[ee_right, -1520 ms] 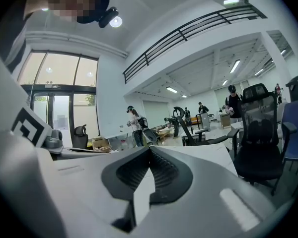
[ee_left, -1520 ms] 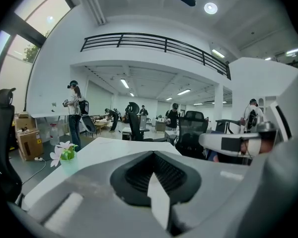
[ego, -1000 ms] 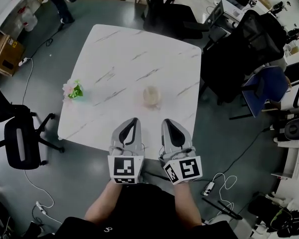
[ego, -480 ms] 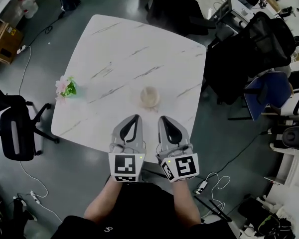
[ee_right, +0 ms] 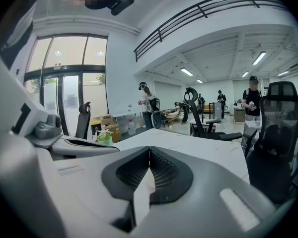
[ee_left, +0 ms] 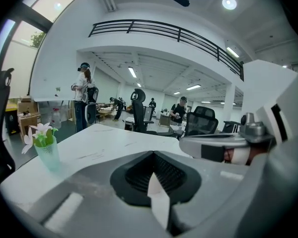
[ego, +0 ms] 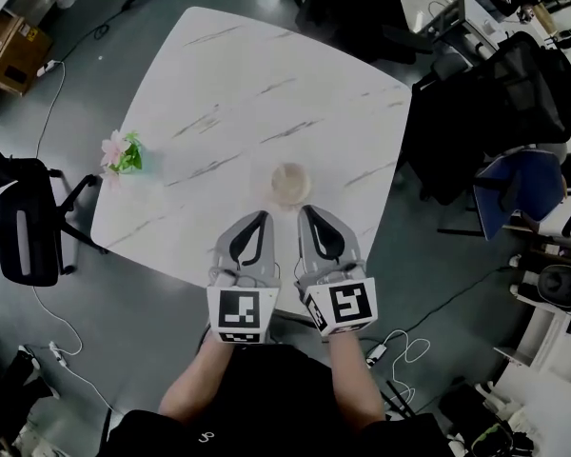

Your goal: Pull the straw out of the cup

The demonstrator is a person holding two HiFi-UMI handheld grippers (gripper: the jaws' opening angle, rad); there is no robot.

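A pale, see-through cup (ego: 290, 183) stands on the white marble table (ego: 228, 93), near its front right edge. From above I cannot make out a straw in it. My left gripper (ego: 258, 219) and right gripper (ego: 307, 212) are side by side over the table's front edge, just short of the cup. Neither touches it. Both are shut with nothing between the jaws, as the left gripper (ee_left: 153, 155) and right gripper (ee_right: 149, 150) show in their own views. The cup is hidden in both gripper views.
A small green pot of pink flowers (ego: 122, 152) stands at the table's left edge, and shows as the flower pot (ee_left: 47, 148) in the left gripper view. Black office chairs (ego: 29, 231) ring the table. People stand at the far side of the room.
Both grippers have moved forward and a little down, from in front of the table edge to just short of the cup. Their jaws stay shut.
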